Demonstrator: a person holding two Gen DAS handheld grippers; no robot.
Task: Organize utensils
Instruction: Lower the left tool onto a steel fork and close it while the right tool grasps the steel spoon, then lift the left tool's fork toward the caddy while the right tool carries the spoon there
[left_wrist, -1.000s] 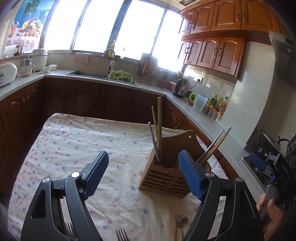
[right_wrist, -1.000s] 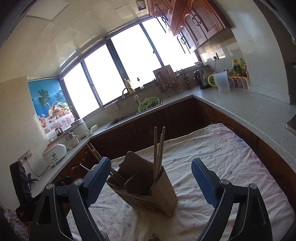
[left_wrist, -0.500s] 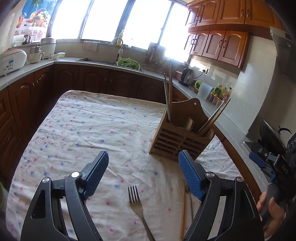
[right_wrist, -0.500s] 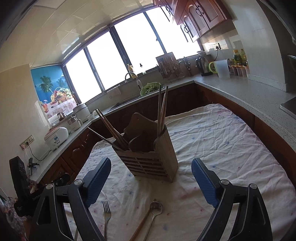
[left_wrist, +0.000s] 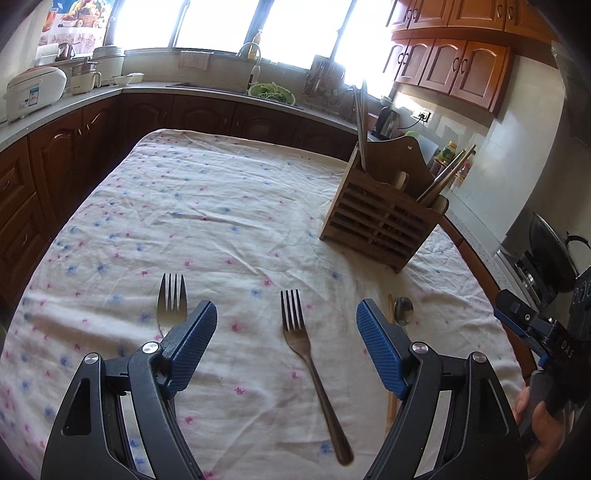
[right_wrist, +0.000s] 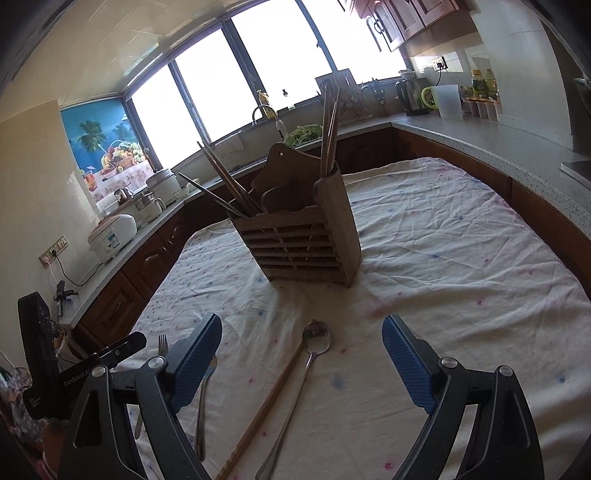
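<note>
A wooden utensil holder stands on the cloth-covered table with chopsticks in it; it also shows in the right wrist view. A metal fork lies between the fingers of my open left gripper. A second fork lies partly under the left finger. A spoon and a wooden chopstick lie between the fingers of my open right gripper. Both grippers are empty and above the table.
Dark wood cabinets and a grey counter ring the table, with a rice cooker, sink and kettle. The right gripper shows at the left wrist view's right edge. A stove pan sits right.
Both grippers have tilted down toward the table. The forks, spoon and chopstick on the cloth have come fully into view; the holder now sits farther off. Both stay open.
</note>
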